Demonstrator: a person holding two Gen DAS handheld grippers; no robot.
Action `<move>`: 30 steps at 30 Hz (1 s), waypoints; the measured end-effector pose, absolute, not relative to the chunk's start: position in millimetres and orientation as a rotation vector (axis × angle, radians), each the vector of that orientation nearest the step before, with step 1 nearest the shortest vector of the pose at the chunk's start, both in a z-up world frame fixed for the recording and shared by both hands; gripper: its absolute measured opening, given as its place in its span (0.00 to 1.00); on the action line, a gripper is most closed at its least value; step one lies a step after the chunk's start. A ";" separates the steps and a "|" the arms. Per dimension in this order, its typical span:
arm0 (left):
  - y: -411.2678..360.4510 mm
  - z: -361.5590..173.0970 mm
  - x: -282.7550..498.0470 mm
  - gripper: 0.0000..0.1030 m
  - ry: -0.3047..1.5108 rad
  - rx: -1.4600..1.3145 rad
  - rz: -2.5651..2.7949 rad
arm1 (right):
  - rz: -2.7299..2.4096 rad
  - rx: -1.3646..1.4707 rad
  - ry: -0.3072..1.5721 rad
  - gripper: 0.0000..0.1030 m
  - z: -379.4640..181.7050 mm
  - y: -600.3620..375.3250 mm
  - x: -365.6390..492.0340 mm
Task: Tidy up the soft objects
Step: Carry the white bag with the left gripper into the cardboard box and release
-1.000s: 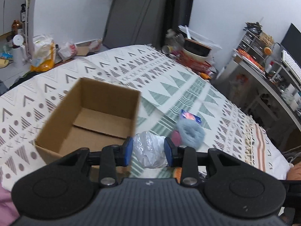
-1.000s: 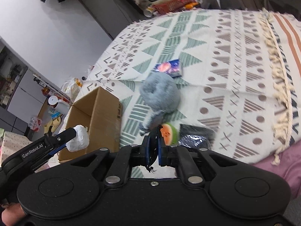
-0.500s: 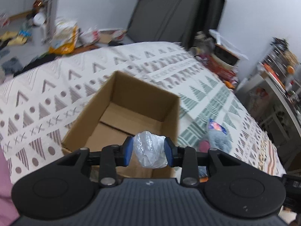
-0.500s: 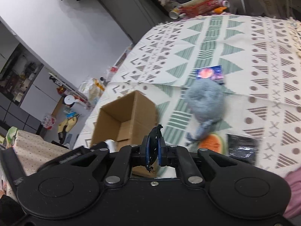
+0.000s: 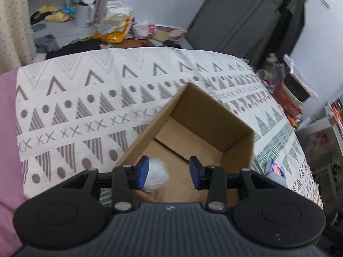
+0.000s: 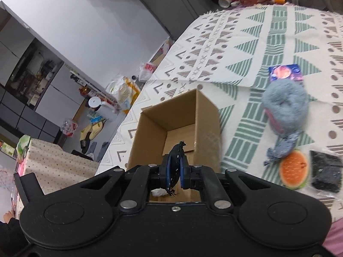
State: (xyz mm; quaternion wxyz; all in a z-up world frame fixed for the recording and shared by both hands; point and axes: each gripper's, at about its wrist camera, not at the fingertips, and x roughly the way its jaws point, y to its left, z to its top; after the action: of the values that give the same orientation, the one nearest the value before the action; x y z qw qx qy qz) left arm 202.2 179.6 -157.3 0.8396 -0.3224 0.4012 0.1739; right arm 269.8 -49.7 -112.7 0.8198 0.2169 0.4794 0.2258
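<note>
The left gripper [image 5: 169, 169] hangs over the open cardboard box [image 5: 238, 137], its blue pads spread apart and just now widening; the white plastic-wrapped bundle [image 5: 156, 176] lies against the left pad only, the other pad well clear of it, so the jaws no longer clamp it; the bundle sits above the box's near corner, blurred, and whether it touches the box floor I cannot tell; the box stands on a patterned bedspread [image 5: 85, 111]; to the right of the box, partly hidden, lies a blue packet [image 5: 274, 168].

From the right wrist view, the right gripper [image 6: 174, 171] is closed tight on a thin black item [image 6: 176, 160], which sticks up and down past the pads; it points toward the same box [image 6: 205, 115], and a scrap of the white bundle [image 6: 159, 192] shows low between the gripper's arms; on the bedspread to the right of the box lie a grey plush toy [image 6: 285, 107], a watermelon-slice toy [image 6: 293, 170], a black wrapped packet [image 6: 325, 171] and the blue packet [image 6: 285, 72] beyond the plush.
</note>
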 end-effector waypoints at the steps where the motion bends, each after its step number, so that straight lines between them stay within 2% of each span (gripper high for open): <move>1: 181.5 -157.8 201.4 0.39 0.847 -0.690 0.378 | 0.484 0.466 1.027 0.08 -114.5 -46.7 270.8; 4: 182.6 -156.3 200.6 0.42 0.834 -0.708 0.383 | 0.493 0.474 1.037 0.09 -117.9 -40.2 272.8; 5: 182.2 -155.7 200.4 0.44 0.832 -0.713 0.378 | 0.514 0.478 1.039 0.12 -118.2 -38.2 273.3; 10: 174.0 -155.9 202.6 0.53 0.847 -0.709 0.352 | 0.541 0.476 1.046 0.41 -116.2 -39.9 271.5; 12: 171.8 -155.9 202.9 0.64 0.853 -0.699 0.365 | 0.527 0.476 1.033 0.45 -113.1 -48.8 269.0; 15: 169.3 -154.3 202.1 0.75 0.837 -0.686 0.380 | 0.500 0.486 1.035 0.46 -111.4 -65.2 266.4; 21: 154.1 -149.0 202.8 0.78 0.835 -0.632 0.370 | 0.436 0.480 1.012 0.55 -105.4 -103.7 258.9; 30: 111.0 -138.1 208.3 0.78 0.827 -0.523 0.284 | 0.338 0.482 0.992 0.62 -104.5 -165.3 251.2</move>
State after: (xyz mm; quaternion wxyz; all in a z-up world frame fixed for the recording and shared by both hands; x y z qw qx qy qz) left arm 208.3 111.0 -138.1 0.8729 -0.2505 0.3959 0.1360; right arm 251.2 -165.3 -104.5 0.8383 0.2278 0.4688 0.1599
